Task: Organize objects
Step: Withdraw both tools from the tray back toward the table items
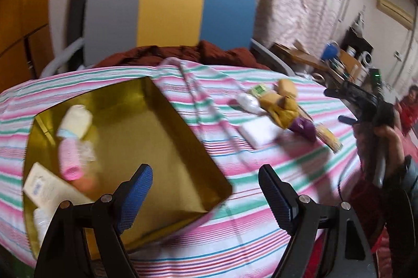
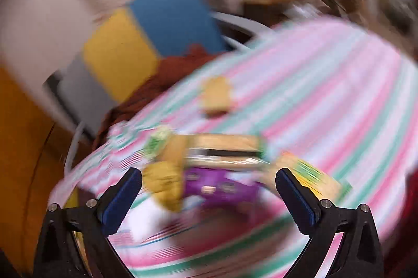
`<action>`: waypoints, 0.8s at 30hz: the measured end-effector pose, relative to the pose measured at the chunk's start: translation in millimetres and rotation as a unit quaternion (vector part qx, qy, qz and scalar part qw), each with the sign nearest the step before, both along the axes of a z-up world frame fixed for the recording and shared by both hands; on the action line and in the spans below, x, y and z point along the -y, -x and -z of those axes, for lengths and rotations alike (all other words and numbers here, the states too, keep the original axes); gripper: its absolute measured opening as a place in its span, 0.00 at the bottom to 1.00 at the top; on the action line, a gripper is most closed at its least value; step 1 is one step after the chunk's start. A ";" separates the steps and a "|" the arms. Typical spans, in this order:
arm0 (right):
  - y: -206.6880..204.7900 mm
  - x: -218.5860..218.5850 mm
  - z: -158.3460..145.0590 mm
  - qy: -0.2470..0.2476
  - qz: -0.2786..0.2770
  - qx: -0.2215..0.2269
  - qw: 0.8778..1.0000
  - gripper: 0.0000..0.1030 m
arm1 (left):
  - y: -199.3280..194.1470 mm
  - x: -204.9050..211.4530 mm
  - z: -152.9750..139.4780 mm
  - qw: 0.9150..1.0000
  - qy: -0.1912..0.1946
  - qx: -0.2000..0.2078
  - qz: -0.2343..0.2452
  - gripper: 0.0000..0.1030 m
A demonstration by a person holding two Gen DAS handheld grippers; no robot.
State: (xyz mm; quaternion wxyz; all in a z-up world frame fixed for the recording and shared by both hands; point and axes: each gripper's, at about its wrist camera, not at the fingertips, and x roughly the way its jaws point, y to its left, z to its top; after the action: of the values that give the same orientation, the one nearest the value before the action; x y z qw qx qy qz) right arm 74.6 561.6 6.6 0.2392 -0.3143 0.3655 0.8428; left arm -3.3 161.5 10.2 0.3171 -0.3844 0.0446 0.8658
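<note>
While the striped cloth (image 1: pixel 274 199) on the desk runs in pink, green and white bands, the gold tin (image 1: pixel 146 142) on it is a shallow metal rectangle with rounded corners and a glossy inside. In the tin lie a pink ribbed roller (image 1: pixel 69 157), a cream roll (image 1: pixel 77 120), a bit of clear wrap and a white card (image 1: pixel 49 189) printed in blue; its near corner is cut off behind the left gripper (image 1: pixel 206 197). That gripper hangs over the tin's near right corner with its blue-padded fingers (image 1: pixel 135 197) wide apart and nothing between them.

Further right on the cloth sits a loose heap: a white pad (image 1: pixel 261 133), a purple packet (image 2: pixel 222 186), a mustard cloth bundle (image 1: pixel 283 110), tan blocks (image 1: pixel 286 88), a green-labelled piece (image 1: pixel 257 90) and a yellow flat packet (image 1: pixel 327 138). A thin clear rod (image 1: pixel 209 110) lies across the stripes between tin and heap.

The right wrist view is badly smeared, so the heap there is mostly colour patches and I cannot read any label. The right gripper (image 2: pixel 209 197) hovers just above the purple packet, fingers spread wide, gripping nothing. In the left view a hand (image 1: pixel 389 147) holds it upright at the desk's right edge, a dark sleeve showing at the wrist.

Behind stands a grey, yellow and blue chair back (image 1: pixel 169 16), with rust-brown fabric (image 1: pixel 183 53) bunched at its foot.
</note>
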 end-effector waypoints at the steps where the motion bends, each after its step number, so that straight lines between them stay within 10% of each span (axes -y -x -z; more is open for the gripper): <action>1: -5.3 -8.2 4.6 0.026 0.018 -0.007 0.999 1.00 | -2.2 -7.8 -0.1 1.000 0.002 0.000 0.009 0.82; 24: 4.9 -4.1 14.2 0.068 -0.029 -0.020 0.997 1.00 | -36.7 -92.7 46.4 0.990 0.059 0.055 0.117 0.74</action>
State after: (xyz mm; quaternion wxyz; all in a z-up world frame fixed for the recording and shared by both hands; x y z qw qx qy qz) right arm 69.7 565.7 -7.7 0.1856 -0.3229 0.4173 0.8289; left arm 33.4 254.2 -36.2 0.3955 -0.4417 0.1227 0.7959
